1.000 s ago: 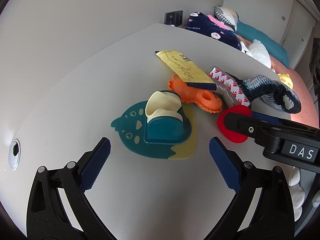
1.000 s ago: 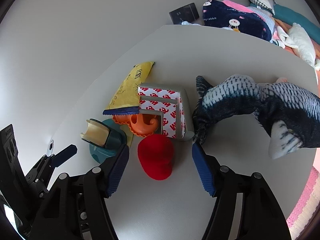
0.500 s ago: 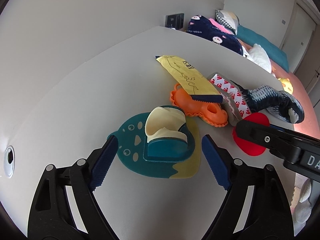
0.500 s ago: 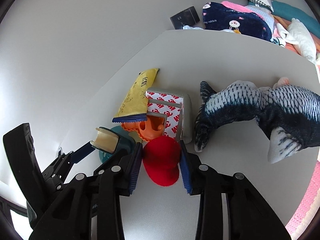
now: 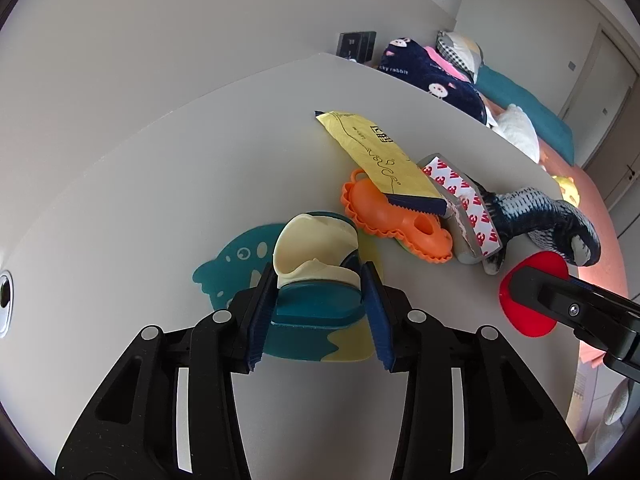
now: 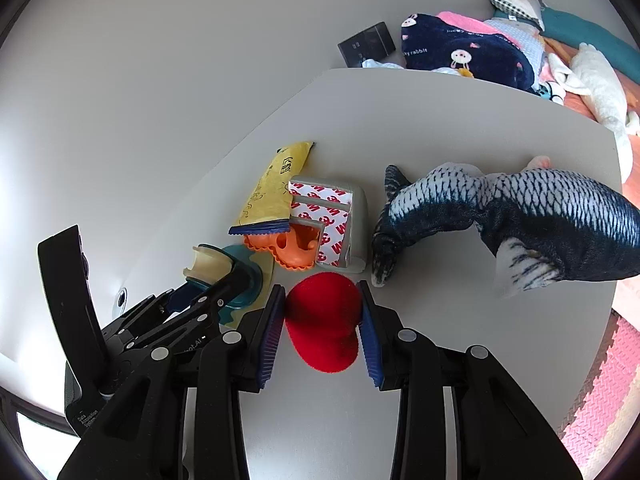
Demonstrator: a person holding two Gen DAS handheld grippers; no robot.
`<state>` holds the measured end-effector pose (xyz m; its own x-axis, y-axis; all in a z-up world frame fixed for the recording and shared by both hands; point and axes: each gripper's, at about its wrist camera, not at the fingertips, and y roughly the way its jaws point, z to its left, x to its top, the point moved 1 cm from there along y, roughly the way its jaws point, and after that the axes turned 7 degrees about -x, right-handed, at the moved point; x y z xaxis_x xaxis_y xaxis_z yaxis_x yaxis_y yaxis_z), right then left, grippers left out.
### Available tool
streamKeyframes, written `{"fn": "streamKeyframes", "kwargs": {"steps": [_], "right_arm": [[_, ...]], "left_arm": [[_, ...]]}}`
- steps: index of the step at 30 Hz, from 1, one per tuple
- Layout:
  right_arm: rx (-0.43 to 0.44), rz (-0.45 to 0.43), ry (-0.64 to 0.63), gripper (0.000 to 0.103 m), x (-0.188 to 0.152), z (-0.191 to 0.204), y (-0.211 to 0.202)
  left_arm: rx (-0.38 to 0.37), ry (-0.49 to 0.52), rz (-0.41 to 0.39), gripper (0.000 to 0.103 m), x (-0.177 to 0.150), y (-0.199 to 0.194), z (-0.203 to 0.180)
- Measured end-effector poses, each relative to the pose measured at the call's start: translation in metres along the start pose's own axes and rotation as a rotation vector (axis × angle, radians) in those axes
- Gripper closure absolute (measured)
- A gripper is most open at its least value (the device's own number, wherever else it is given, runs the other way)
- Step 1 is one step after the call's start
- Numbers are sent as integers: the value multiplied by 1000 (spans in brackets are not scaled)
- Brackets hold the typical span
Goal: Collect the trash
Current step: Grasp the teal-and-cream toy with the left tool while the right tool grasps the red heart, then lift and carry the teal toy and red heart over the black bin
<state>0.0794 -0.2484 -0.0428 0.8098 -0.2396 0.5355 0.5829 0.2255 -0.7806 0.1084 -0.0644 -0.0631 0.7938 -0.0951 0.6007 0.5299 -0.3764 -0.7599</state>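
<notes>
On the grey worktop (image 5: pixel 168 184), the left tool (image 5: pixel 319 300) is closing, its blue pads against both sides of the teal clip holder (image 5: pixel 316 304) with the cream cuff. Just beside it, the right tool (image 6: pixel 322 322) pinches the red cap (image 6: pixel 322 316), near the orange toy (image 6: pixel 298 248).

Bright, even daylight in both views, no harsh glare. Soft shadows only under things on the surface (image 5: pixel 168 184). Strong fisheye bend w/ dark vignette at corners (edges curve a lot). Centre sharp; the bed (image 6: pixel 568 52) near the rim looks slightly soft.
</notes>
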Motion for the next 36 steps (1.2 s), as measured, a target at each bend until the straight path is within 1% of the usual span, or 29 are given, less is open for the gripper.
{"fn": "streamKeyframes", "kwargs": {"steps": [8,16,19,25,36], "right_arm": [[-2,-30,-15,65,-4,1,-21],[-10,-56,0,65,-15,-12,-49],[-13,-72,8,65,-18,-18,-62],[-17,-89,31,65,-31,-36,-84],[-61,-129,66,65,-52,-80,-126]], "left_arm": [[2,24,-19,63,-13,-18,-12],[-15,44,-27,63,-24,-34,-33],[-33,46,-28,63,-28,-39,-43],[-64,75,-32,63,-34,-49,-72],[-121,129,-31,63,-47,-58,-132]]}}
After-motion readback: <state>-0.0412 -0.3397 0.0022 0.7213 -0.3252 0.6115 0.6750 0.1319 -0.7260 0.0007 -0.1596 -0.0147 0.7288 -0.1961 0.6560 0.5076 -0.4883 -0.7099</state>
